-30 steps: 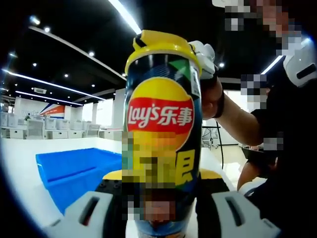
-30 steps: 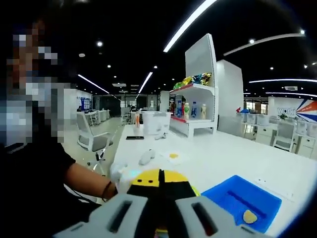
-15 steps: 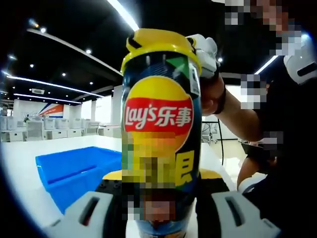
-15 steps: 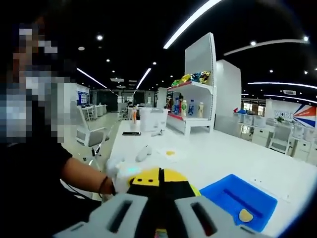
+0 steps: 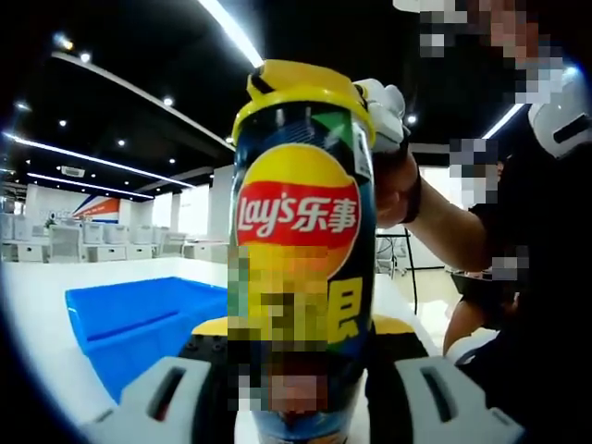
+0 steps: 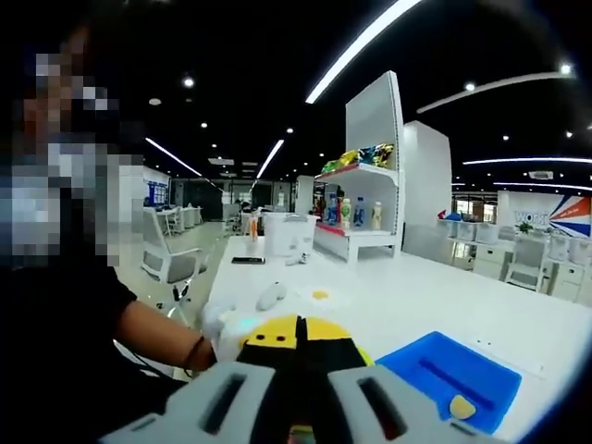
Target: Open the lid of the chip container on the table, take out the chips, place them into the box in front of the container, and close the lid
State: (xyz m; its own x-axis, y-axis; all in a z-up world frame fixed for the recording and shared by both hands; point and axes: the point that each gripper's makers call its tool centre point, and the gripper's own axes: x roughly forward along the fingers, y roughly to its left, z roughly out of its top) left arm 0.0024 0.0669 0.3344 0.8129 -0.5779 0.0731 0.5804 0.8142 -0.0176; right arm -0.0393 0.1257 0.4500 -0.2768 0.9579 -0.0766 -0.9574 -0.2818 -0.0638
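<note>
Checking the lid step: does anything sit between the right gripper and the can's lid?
Nothing visible does. The right gripper is already at the yellow lid, its dark fingers shut over the rim, while the left gripper holds the can. The blue box lies apart on the table.

Opposed close-range gripper cameras
Left gripper view faces the can (image 5: 301,250) between its jaws; right gripper view looks over its lid (image 6: 301,330). Both include the blue box (image 5: 139,319).
</note>
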